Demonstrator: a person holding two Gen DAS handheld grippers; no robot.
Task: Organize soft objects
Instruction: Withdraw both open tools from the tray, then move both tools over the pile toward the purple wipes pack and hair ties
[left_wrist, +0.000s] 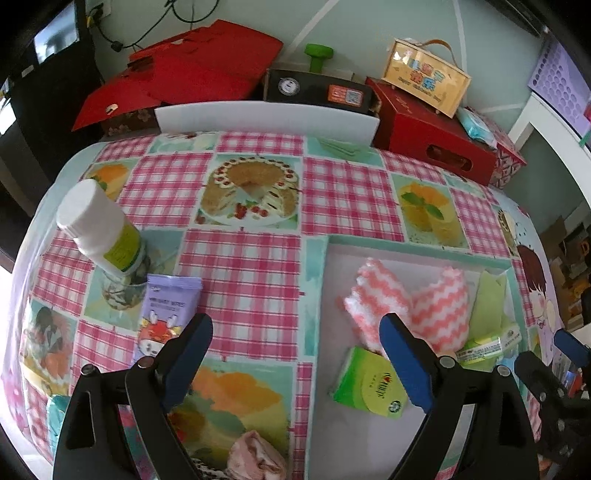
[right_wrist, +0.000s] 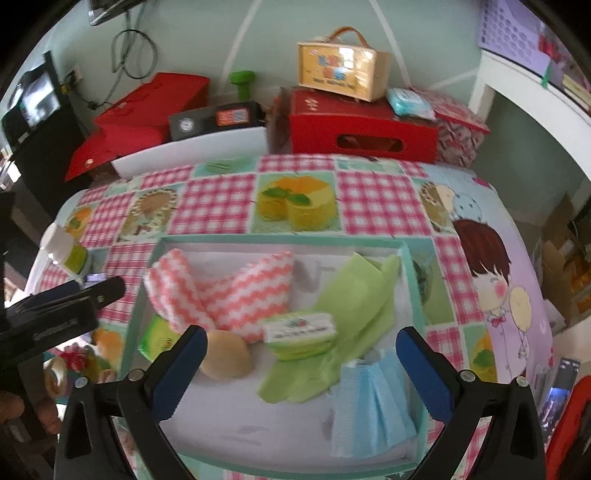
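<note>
Across the lower middle of the frame, the tray (right_wrist: 147, 280) already holds cloths (right_wrist: 236, 291), tissues (right_wrist: 301, 332) and a mask (right_wrist: 373, 398); the purple packet (left_wrist: 166, 314) and pink rag (left_wrist: 255, 456) remain outside. Both tongs, left (left_wrist: 295, 354) and right (right_wrist: 301, 363), hang spread, empty.

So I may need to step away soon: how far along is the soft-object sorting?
Mostly done: the tray holds the pink zigzag cloths, green cloth and blue mask. Both grippers are open, empty. Left: purple wipes pack and pink cloth.

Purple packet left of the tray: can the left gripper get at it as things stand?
Probably yes. The left gripper is open and empty, the purple packet lies flat beside its left finger, only the white bottle stands close behind.
</note>
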